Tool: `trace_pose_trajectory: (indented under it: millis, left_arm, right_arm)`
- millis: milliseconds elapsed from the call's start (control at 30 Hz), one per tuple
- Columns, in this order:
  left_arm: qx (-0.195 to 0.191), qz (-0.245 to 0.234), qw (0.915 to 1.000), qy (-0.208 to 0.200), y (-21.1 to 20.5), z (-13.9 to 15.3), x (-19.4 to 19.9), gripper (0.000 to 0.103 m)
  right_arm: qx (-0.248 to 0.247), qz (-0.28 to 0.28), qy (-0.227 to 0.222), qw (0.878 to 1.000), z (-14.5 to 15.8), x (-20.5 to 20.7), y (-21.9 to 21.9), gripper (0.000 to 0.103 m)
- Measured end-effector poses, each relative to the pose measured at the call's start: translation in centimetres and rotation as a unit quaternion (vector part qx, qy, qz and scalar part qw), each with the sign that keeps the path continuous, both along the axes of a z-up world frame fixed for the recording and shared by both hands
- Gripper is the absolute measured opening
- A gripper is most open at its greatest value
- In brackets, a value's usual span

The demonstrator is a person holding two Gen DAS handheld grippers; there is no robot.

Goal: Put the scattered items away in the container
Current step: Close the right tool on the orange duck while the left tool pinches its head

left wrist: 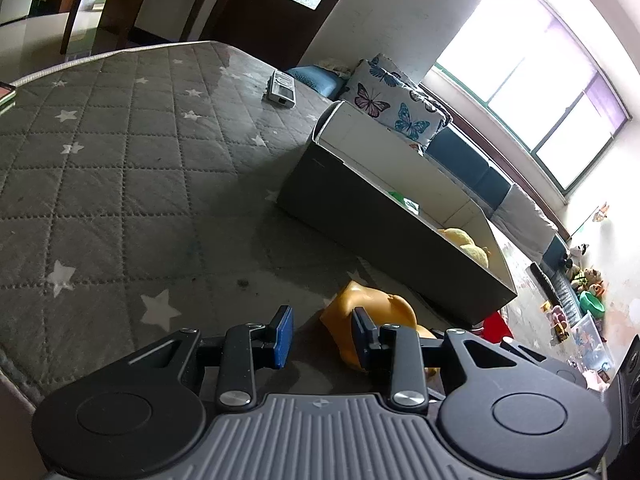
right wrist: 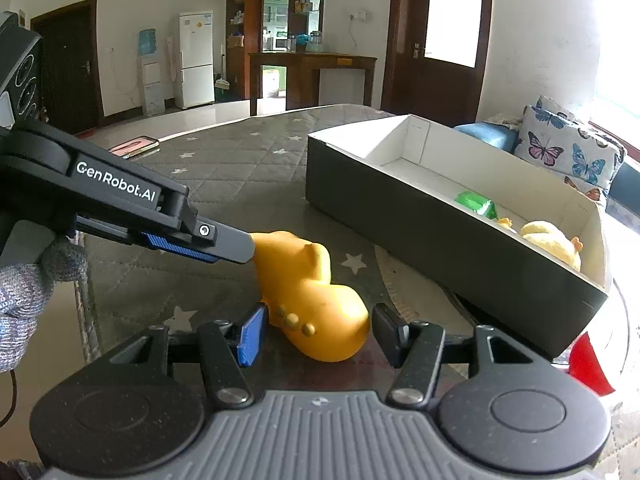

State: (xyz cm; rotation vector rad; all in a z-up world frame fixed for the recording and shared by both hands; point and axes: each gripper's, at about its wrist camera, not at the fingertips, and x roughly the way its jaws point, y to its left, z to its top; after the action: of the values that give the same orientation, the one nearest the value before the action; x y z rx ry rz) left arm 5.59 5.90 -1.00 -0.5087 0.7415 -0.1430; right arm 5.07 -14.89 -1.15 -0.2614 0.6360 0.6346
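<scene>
Fingers of the right gripper (right wrist: 316,340) stood apart, straddling the near end of the yellow rubber toy (right wrist: 308,296) at lower centre, not yet closed on it. Left gripper (left wrist: 322,336) also stood apart, its tip touching the toy's far end at mid-left of the right-wrist view. Toy lay on the quilted mat (left wrist: 120,168), just beside the box (right wrist: 420,216). It looked light, hollow and squashy, probably slick; the narrower middle seemed the best grip. Both grippers were held low, nearly level.

Black tongs (right wrist: 316,338), blue pads (right wrist: 250,336), seemingly ribbed.
</scene>
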Motion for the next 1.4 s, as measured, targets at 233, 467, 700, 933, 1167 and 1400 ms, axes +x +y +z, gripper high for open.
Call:
trace_pose_trajectory:
  millis: [233,467,700,933,1167,1400]
  left_arm:
    - [0.008,0.006,0.9998,-0.019,0.3,0.5,-0.6,0.035]
    - [0.018,0.000,0.9997,-0.015,-0.1,0.3,-0.3,0.036]
    - [0.027,-0.011,0.9993,-0.024,-0.7,0.4,1.0,0.036]
    - [0.022,-0.025,0.9990,-0.029,-1.4,0.2,1.8,0.037]
    - [0.013,-0.039,0.9985,-0.035,-1.9,-0.1,2.0,0.037]
    - [0.000,-0.044,0.9982,-0.040,-1.5,-0.4,2.0,0.037]
  right_arm:
    - [-0.002,0.005,0.000,1.000,0.1,-0.1,0.2,0.059]
    - [-0.005,0.009,0.001,1.000,0.1,-0.2,0.3,0.059]
    - [-0.006,0.011,0.004,1.000,0.0,0.0,0.4,0.059]
    - [-0.006,0.008,0.007,1.000,-0.3,0.3,0.7,0.060]
    - [-0.002,0.004,0.010,1.000,-0.5,0.4,0.5,0.059]
    - [-0.001,0.001,0.009,1.000,-0.5,0.3,0.5,0.058]
